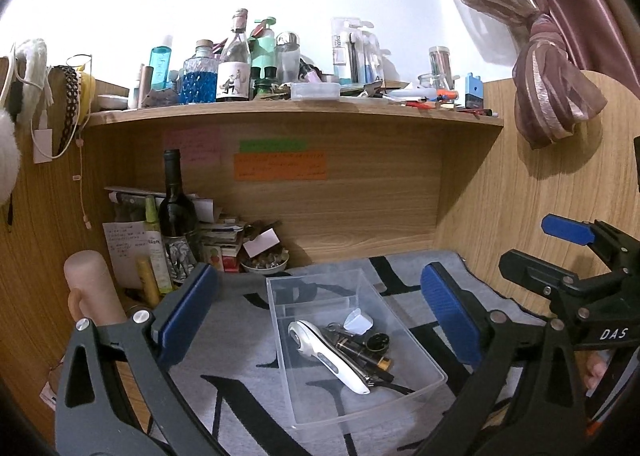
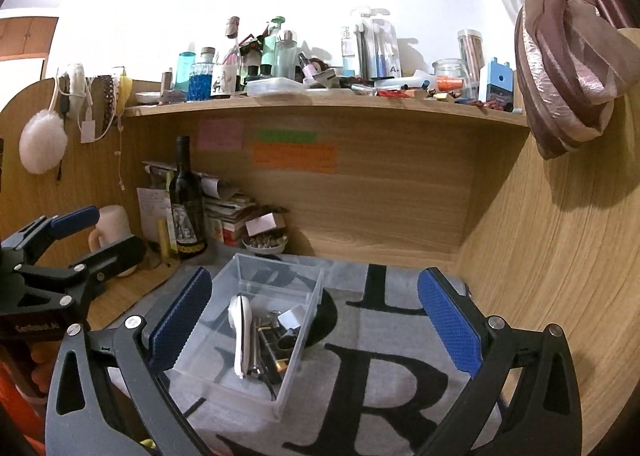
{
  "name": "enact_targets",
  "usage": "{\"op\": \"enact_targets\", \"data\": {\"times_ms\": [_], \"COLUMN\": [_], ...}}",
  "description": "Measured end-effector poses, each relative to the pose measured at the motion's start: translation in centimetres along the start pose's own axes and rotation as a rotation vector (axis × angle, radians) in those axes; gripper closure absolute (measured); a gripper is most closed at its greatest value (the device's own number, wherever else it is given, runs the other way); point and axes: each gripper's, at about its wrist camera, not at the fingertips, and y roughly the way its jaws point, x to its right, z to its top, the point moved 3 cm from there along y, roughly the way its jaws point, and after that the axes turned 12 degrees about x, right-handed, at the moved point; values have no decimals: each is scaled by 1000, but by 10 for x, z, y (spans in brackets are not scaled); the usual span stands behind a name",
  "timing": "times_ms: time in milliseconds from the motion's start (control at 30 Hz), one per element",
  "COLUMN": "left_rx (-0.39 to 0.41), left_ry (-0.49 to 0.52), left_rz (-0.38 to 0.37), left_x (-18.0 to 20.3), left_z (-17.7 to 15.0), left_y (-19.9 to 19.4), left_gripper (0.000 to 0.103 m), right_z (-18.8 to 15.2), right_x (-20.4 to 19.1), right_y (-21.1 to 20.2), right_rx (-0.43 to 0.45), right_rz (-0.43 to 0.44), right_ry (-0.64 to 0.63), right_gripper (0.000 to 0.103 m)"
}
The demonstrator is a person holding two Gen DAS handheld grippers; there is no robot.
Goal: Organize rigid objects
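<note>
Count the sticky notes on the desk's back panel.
3: a pink note at left, a green note right of it, an orange note just below the green. More may hide behind the clutter.

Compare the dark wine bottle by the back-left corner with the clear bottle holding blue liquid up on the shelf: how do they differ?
The dark wine bottle stands on the desk under the shelf; the blue-liquid bottle stands on top of it. The wine bottle is tall, slim and opaque; the blue-liquid bottle is squat, clear and faceted, showing its contents. The wine bottle has a dark cap, the blue-liquid bottle a light one. Both stand upright amid clutter.
</note>
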Motion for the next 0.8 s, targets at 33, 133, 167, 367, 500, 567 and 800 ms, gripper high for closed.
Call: {"op": "enact_targets", "data": {"times_ms": [33,133,167,367,500,567,800], "left_rx": [-3,-11,-13,-22,-30,-30,-23], "left_ry": [-1,-10,-10,-18,-18,-12,-11], "left_rz": [-2,-14,-15,-22,-25,-23,-34], "left_x": [0,1,1,1,1,2,4], "left_z": [0,-1,-2,-4,-5,-6,-6], "left_y": [0,2,3,6,8,9,9], "left_gripper": [0,0,0,0,0,0,0], "right_z": [0,-1,-2,-5,-5,-5,-5], "right_x": [0,-1,-2,-2,-3,-3,-3], "right_y": [0,0,0,1,2,2,3], "right_rx": [-1,-2,-3,-8,-10,-6,-5], "right_rz": [-2,-9,-12,-25,-27,-28,-15], "right_ry": [-1,-1,-1,0,-1,-3,2], "right_gripper": [0,0,0,0,0,0,0]}}
